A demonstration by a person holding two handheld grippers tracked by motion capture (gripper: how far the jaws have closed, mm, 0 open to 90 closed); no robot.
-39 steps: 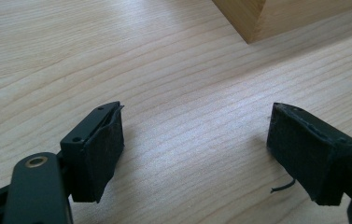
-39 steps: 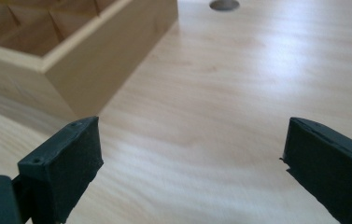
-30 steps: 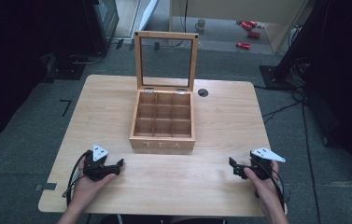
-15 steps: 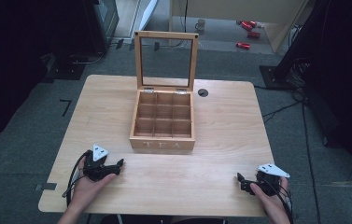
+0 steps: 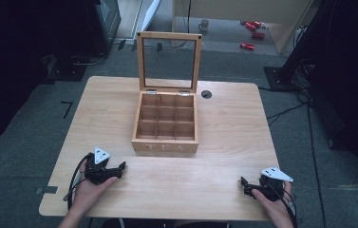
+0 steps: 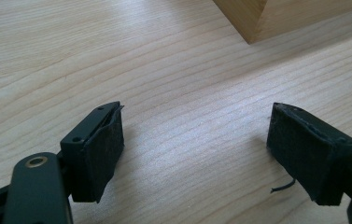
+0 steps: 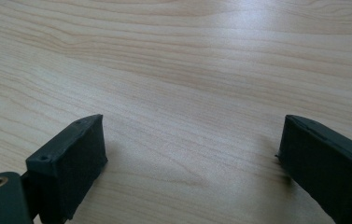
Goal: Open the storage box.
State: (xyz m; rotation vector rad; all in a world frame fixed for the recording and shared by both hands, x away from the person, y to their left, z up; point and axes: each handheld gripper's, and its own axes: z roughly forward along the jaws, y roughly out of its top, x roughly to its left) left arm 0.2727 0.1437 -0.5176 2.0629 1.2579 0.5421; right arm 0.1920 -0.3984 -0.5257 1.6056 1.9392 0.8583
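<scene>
A wooden tea box stands in the middle of the light wooden table, a little toward the far side. Its glass-paned lid is swung up and stands upright on the far edge of the box. Inside, thin dividers split the box into nine compartments, three rows of three, and all of them look empty from the high view. The word TEA is cut into the near wall of the box. Just beyond the box's far right corner there is a small dark round hole in the tabletop.

Near and to the left of the box, the person's left hand holds the left gripper low over the table, pointing toward the box's near left corner. Its jaws stand wide apart with nothing between them; in the left gripper view bare wood grain runs between the two black pads, and a corner of the box shows at the top.

Near and to the right of the box, well apart from it and close to the table's near edge, the right hand holds the right gripper. Its jaws are spread wide too, empty, with only plain tabletop ahead of them in the right gripper view.

Beyond the table, on the grey floor past the box, lie a few red objects.
</scene>
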